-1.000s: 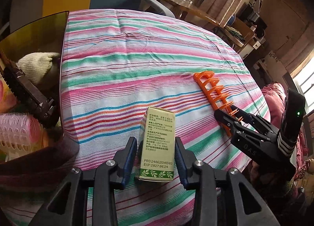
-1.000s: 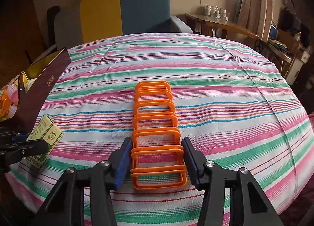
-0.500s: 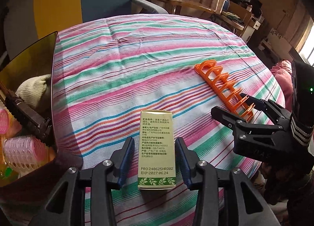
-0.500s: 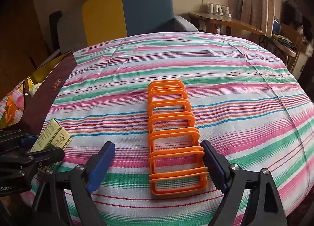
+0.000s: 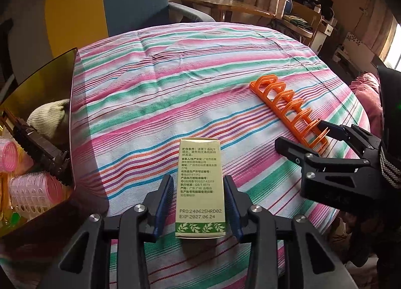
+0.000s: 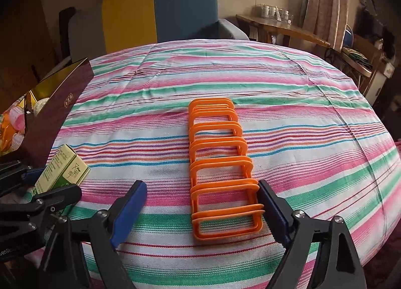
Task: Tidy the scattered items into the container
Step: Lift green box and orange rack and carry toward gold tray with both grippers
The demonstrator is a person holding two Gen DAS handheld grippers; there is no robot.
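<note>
Left claw [image 5: 199, 203] is sitting low over the desk, which is covered in a pink, green and white striped cloth [image 5: 175, 83]. Its blue-padded fingers [image 5: 164, 203] are set on either side of the pale green cardboard box with printed text [image 5: 200, 188]. The box lies flat between them, and there's a thin sliver of cloth visible on both sides, so the fingers are close around it but not actually clamped on it. Slightly apart, not gripping.

Off to the left of that claw is the dark maroon open container with a gold inner lining [image 5: 47, 93]. It already has pink hair rollers [image 5: 35, 188], a dark brown comb-like clip [image 5: 37, 148] and a cream knitted thing [image 5: 50, 118] inside.

Right claw [image 6: 200, 210] is spread wide. It's down at the near end of the orange plastic rack made of a row of rectangular loops [image 6: 220, 163], which lies on the cloth and runs straight away from the claw. The right finger [image 6: 272, 210] is just about touching the rack's edge, while the left finger stands well off it with bare cloth in between. So it's open around the rack, holding nothing.
</note>
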